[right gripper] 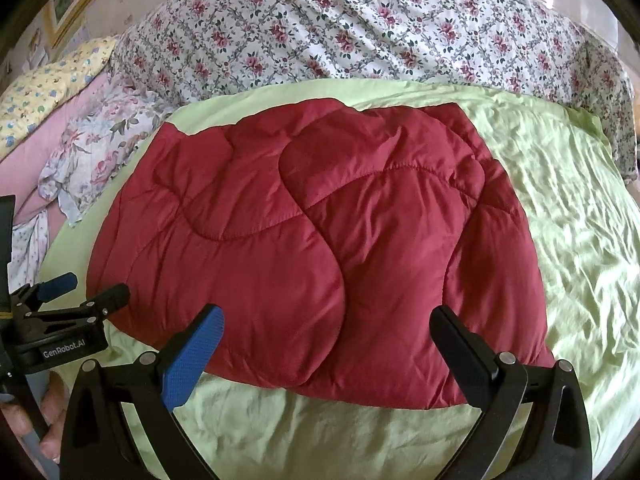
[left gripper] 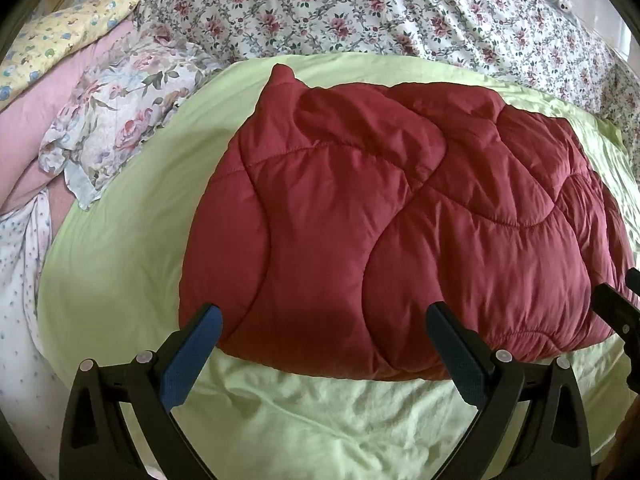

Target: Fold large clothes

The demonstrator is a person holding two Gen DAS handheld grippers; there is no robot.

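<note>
Before me, a pale green sheet covers the bed. Behind it lies a rose-print bedspread. To my left: a yellow pillow, a pink blanket, a crumpled floral cloth.

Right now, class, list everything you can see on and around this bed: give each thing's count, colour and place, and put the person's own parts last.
Quilted garment: one, dark red, folded, lying in the middle of the green sheet.
Sheet: one, light green, spread under the garment.
Floral cover: one, white with red roses, behind the sheet.
Floral cloth: one, pale with pink flowers, crumpled left of the sheet.
Pillow: one, yellow print, far left.
Pink bedding: one, under the pillow.
Left gripper: black with blue pads, open, at the garment's near edge.
Right gripper: same, open, at the near edge.
Hand: one, lower left of the right wrist view.
</note>
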